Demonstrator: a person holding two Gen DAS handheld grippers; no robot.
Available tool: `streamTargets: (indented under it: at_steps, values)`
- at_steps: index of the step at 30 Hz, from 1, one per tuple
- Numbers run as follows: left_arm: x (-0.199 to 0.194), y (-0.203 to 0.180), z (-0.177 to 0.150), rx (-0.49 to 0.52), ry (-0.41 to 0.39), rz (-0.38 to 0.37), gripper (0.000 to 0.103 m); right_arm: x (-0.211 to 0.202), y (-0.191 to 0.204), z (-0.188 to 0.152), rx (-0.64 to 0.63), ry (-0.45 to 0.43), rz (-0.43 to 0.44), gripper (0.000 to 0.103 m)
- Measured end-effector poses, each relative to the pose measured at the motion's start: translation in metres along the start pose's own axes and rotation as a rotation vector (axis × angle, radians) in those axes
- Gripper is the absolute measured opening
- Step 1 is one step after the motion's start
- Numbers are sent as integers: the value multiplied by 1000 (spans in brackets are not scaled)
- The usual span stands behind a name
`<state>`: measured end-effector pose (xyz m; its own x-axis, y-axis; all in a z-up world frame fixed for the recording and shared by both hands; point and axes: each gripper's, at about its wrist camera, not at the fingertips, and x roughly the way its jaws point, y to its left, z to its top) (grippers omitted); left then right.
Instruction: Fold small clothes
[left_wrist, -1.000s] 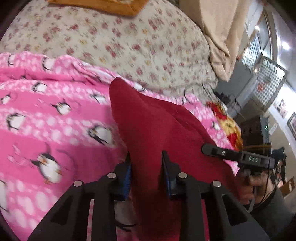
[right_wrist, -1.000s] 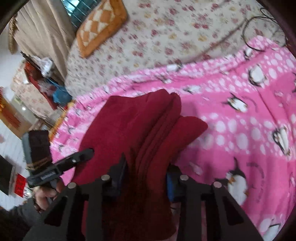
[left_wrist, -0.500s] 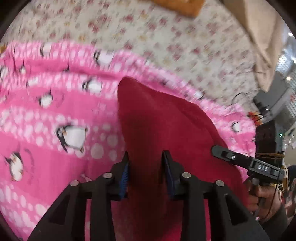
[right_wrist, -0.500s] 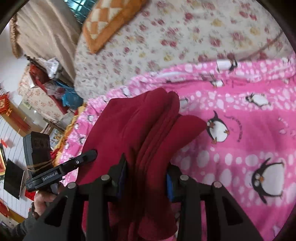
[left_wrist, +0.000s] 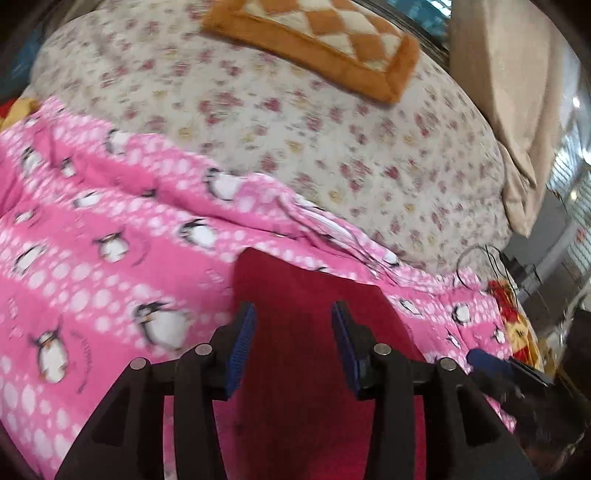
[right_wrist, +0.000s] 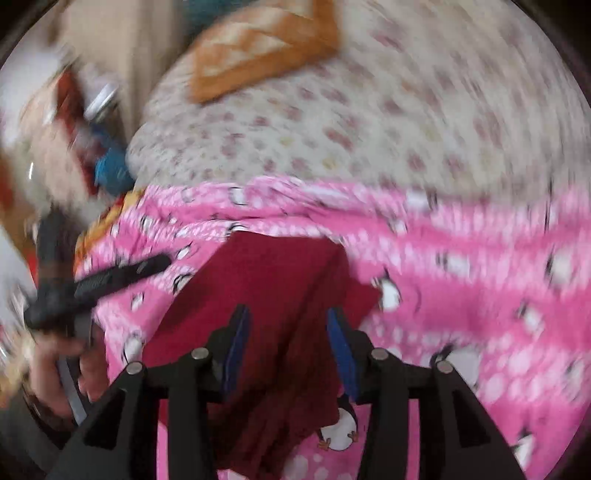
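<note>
A dark red garment, folded into a long strip, lies flat on a pink penguin blanket. My left gripper hovers over its near part. Its jaws are opening, and the blue pads stand clear of the cloth that shows between them. In the right wrist view the same red garment shows layered folds along its right side. My right gripper is above it, jaws opening, with the cloth beneath and between the pads but not pinched. The view is blurred.
The blanket lies on a floral bedspread with an orange checked cushion at the far side. A beige curtain and a cable are at the right. A hand holds the other gripper at the left.
Both grippers have let go of the red garment, widened their jaws and drawn back. The garment now lies flatter on the blanket, and more of the bed and cushion is in view.
</note>
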<state>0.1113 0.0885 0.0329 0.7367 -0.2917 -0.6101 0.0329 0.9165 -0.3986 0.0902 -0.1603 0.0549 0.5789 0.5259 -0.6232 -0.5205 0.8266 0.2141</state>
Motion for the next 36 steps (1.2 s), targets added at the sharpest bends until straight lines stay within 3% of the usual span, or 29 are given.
streamTargets:
  at_steps: [2, 6, 8, 21, 24, 29, 36]
  values:
    - [21, -15, 5, 48, 46, 30, 17, 11, 22, 0, -69, 52, 26, 17]
    - [65, -29, 13, 72, 145, 97, 17, 46, 29, -27, -156, 217, -104, 6]
    - [95, -23, 2, 65, 260, 138, 17, 47, 26, -36, -169, 195, -111, 6]
    - [100, -23, 1, 86, 266, 142, 22, 44, 40, -49, -178, 111, -147, 9]
    - [102, -20, 4, 66, 279, 106, 29, 41, 41, -51, -168, 81, -153, 10]
    - [107, -25, 5, 72, 305, 52, 53, 42, 41, -51, -143, 90, -150, 10]
    - [106, -23, 4, 42, 290, 11, 57, 45, 28, -47, -60, 124, -99, 10]
